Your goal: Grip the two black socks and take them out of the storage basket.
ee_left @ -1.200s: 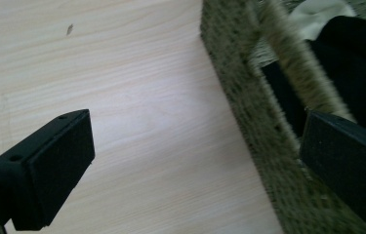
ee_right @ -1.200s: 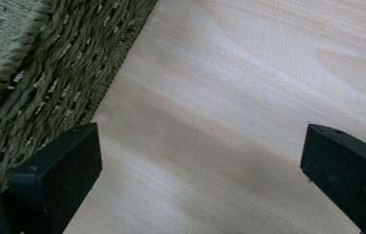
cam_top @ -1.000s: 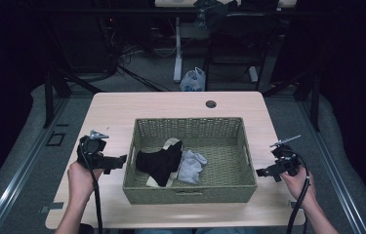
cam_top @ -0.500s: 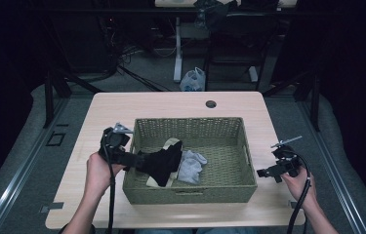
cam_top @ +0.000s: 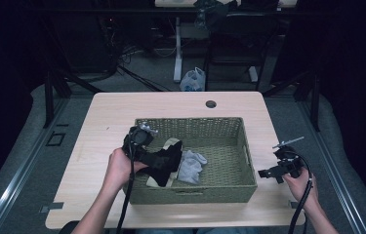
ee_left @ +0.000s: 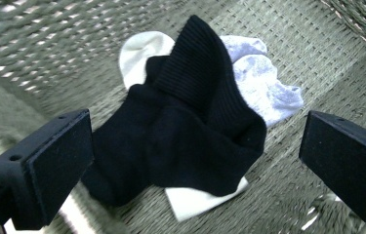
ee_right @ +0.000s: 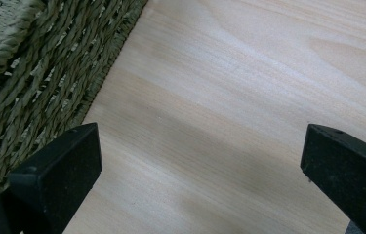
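Swinging in from the table, my left gripper (ee_left: 195, 161) now reaches over the basket (cam_top: 210, 191) rim, jaws wide around the black sock (ee_left: 180, 131); right gripper (cam_top: 267, 172) hovers beside it, spread.

Olive-green woven wicker basket (ee_left: 293, 44): rough, twisted strands, matt. Black ribbed knit cloth sock (ee_left: 180, 136): soft, matt. White cloth sock (ee_left: 141, 53): smooth knit. Pale lilac-grey cloth sock (ee_left: 263, 83): slightly fuzzy. Light wooden table (ee_right: 249, 97): smooth, faint grain, low sheen. Black gripper fingers (ee_right: 58, 165): matt plastic look.
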